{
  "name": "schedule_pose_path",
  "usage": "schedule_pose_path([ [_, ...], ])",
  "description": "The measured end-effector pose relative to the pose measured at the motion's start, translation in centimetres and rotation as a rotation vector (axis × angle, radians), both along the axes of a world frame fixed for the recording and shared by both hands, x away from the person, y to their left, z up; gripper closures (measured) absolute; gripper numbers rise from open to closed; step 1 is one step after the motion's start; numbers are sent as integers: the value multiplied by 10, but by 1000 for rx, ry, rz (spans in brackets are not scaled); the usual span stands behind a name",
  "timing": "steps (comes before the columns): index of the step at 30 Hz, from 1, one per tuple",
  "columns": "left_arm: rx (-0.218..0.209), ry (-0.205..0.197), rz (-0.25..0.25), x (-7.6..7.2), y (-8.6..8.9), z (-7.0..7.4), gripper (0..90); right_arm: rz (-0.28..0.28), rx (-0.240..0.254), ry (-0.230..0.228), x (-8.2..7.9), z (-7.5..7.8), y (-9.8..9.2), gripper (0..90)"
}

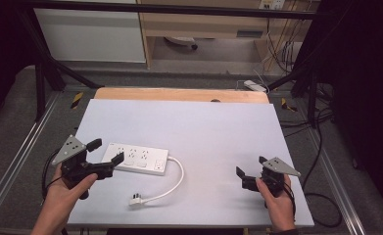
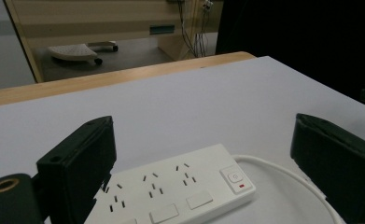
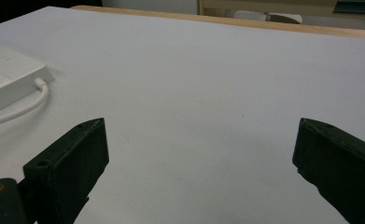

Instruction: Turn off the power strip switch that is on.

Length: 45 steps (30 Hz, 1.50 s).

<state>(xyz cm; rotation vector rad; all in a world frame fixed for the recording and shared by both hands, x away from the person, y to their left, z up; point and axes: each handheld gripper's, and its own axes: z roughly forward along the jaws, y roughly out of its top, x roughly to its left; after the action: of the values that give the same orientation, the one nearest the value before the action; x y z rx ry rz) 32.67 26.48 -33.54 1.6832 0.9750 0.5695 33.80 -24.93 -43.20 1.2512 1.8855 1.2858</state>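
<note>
A: High view, entry one. Where is the power strip?

B: White power strip lies flat at lower left of the white table; its cord loops to a plug near the bottom edge. Left gripper, fingers spread, sits at the strip's left end. Right gripper, lower right, fingers spread over bare table.

A: Left gripper view?

B: Strip lies bottom centre between the spread fingers; whether they touch it, cannot tell.

A: Right gripper view?

B: Fingers wide apart, pinching nothing; strip end at left edge.
</note>
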Motion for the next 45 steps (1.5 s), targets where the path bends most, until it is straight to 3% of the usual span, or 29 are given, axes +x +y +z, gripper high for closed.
schedule_pose_path([
  [3,-2,-4,19,1,-2,1,69,1,-1,-1,0,0,0,40],
  [14,19,6,10,12,-13,3,75,2,-2,-4,-1,1,0,40],
  [33,53,13,36,25,-15,-8,107,-3,5,-3,0,1,-1,39],
  [45,63,17,39,31,-16,-18,258,1,5,4,0,0,0,38],
])
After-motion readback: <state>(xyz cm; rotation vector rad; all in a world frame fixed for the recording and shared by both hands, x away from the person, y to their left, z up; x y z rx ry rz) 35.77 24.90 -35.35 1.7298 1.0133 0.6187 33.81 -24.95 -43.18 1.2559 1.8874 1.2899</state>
